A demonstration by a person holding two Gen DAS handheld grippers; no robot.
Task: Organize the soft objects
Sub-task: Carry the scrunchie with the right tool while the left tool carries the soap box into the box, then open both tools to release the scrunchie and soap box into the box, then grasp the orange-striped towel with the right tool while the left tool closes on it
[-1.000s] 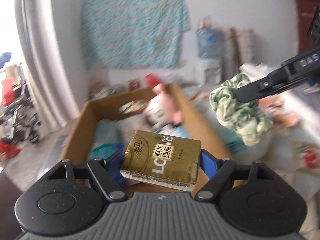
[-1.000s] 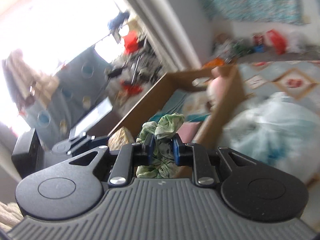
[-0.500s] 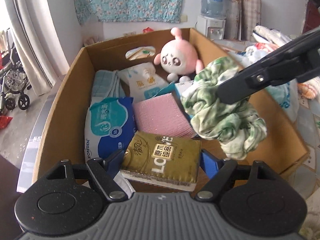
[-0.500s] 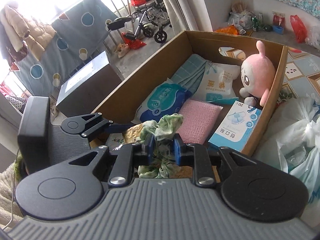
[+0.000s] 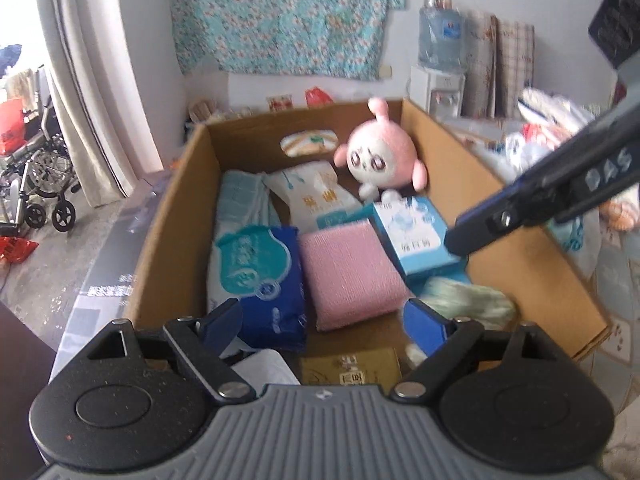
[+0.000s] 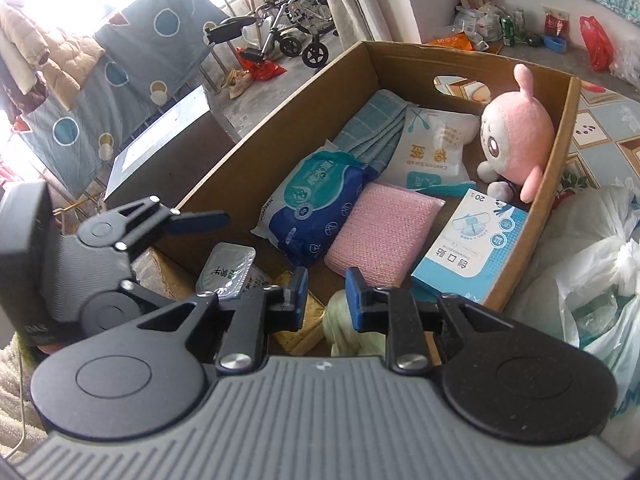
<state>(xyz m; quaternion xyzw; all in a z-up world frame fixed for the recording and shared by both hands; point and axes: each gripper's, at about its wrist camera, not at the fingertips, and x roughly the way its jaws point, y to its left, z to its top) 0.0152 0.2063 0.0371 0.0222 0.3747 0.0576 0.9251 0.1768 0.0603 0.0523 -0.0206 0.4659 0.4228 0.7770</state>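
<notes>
Left gripper (image 5: 324, 322) jaws opening, nothing between them; gold tissue pack (image 5: 350, 368) lies directly below in the cardboard box (image 5: 168, 216). Right gripper (image 6: 326, 300) nearly closed, empty, green scrunchie (image 6: 340, 326) just beneath it.

You have daylight glare blown out at upper left; fisheye edges curve, and the left wrist view shows motion blur.

wheelchair (image 5: 38, 168), water dispenser (image 5: 440, 60), floral cloth (image 5: 288, 16)
</notes>
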